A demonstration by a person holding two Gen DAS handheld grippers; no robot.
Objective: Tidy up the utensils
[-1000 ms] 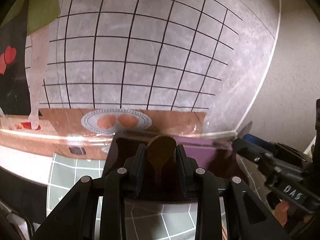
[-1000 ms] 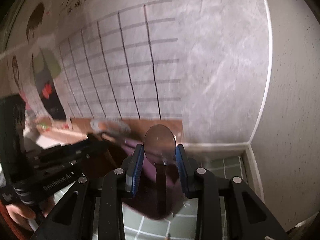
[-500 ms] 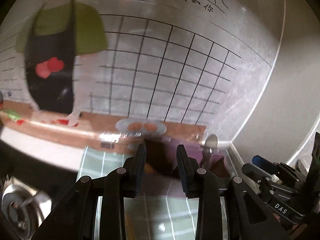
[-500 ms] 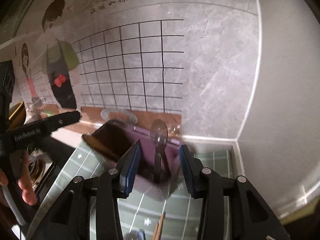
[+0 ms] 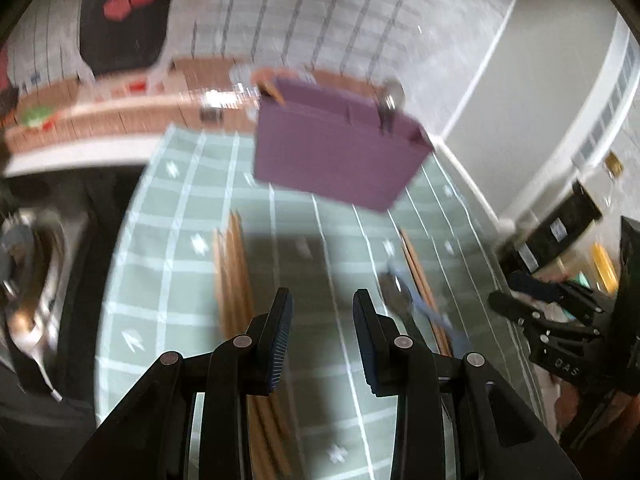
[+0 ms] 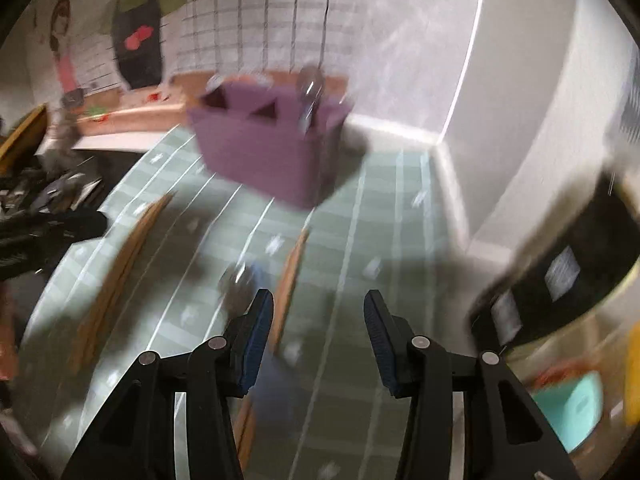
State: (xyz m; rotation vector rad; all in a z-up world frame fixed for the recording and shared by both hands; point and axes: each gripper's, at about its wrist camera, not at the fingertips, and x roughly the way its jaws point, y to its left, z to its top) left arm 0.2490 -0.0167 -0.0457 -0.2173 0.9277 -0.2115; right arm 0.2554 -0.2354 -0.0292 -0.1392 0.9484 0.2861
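A purple organizer box stands at the far end of the green checked mat. A wooden spoon sticks up at its left end and a metal spoon at its right. Pairs of wooden chopsticks and a blue-handled spoon lie on the mat. My left gripper hangs open and empty over the mat between them. My right gripper is empty too, its jaws opening, just right of more chopsticks.
A metal sink lies left of the mat. A black box and a teal item sit to the right by the wall corner. The tiled wall rises behind the purple box.
Both grippers let go of their spoons, wooden on the left and metal on the right, left them standing in the purple box, then drew back and tilted down over the mat.
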